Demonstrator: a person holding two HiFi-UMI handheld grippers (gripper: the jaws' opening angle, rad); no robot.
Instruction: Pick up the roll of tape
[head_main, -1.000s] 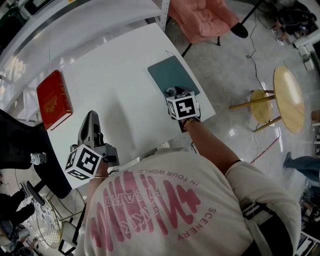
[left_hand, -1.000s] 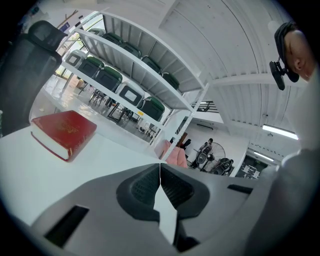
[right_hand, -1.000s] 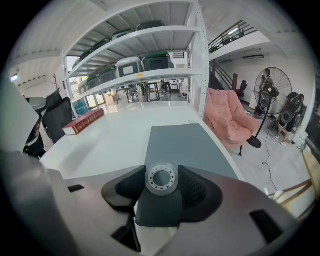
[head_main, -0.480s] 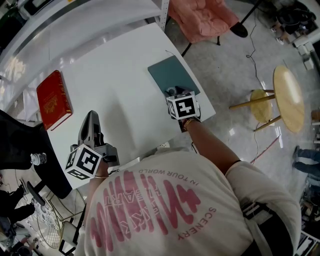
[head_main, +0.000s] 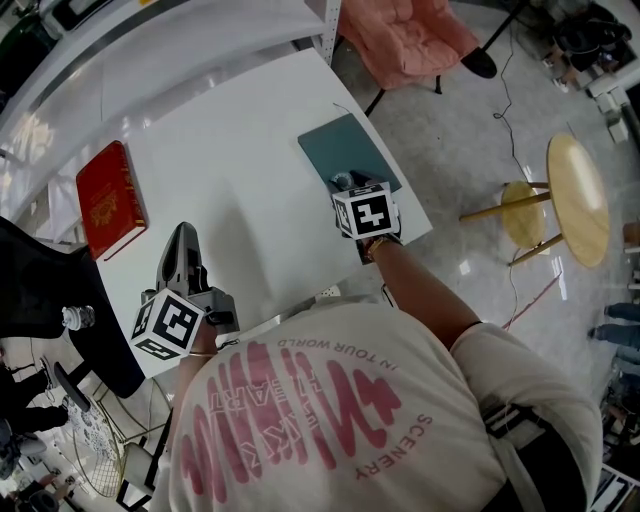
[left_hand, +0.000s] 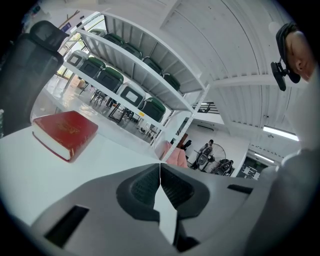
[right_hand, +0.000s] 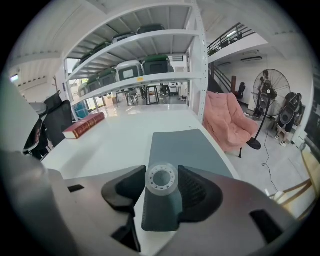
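A small whitish roll of tape (right_hand: 161, 180) sits between the pads of my right gripper (right_hand: 161, 187), which is shut on it. The roll is held over the near end of a dark teal mat (right_hand: 186, 147) on the white table (right_hand: 125, 135). From the head view, the right gripper (head_main: 345, 184) points down at the mat (head_main: 345, 146) near the table's right edge, and its marker cube hides the roll. My left gripper (head_main: 181, 235) hovers over the table's near left part, with its jaws (left_hand: 160, 172) shut and nothing between them.
A red book (head_main: 108, 200) lies at the table's left side, seen also in the left gripper view (left_hand: 65, 131). White shelving with green crates stands beyond the table. A pink armchair (head_main: 415, 35) and round wooden stools (head_main: 575, 195) stand on the floor to the right.
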